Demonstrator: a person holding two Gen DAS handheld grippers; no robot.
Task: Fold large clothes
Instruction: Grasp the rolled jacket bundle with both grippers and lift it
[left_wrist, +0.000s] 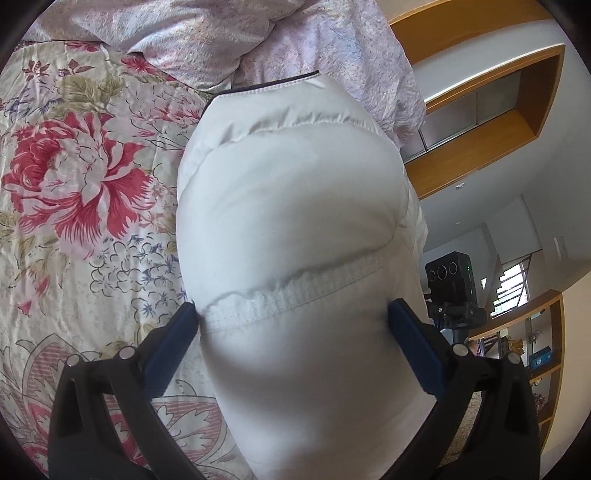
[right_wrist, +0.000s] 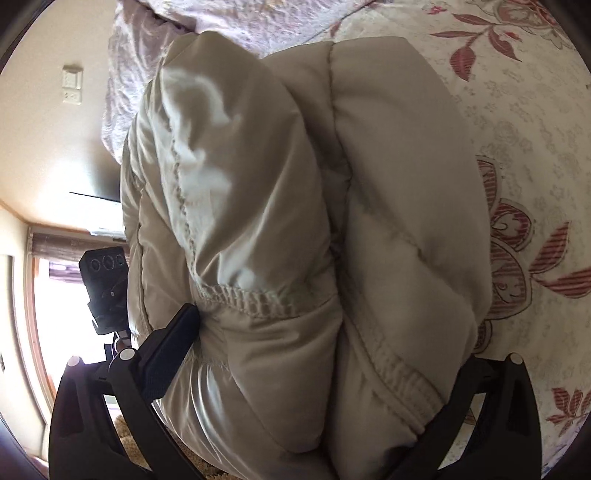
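A puffy white quilted jacket fills the middle of the left wrist view, with a stitched hem band across it and a dark-edged collar at the far end. My left gripper is shut on the jacket, its blue pads pressing the thick padding from both sides. In the right wrist view the same jacket bulges in folded layers. My right gripper is shut on the bunched hem; only its left finger shows, the right one is hidden under fabric.
The jacket hangs over a bed with a floral cover. A crumpled pale lilac quilt lies at the far end. A black camera on a tripod stands beside the bed. Wooden shelves line the wall.
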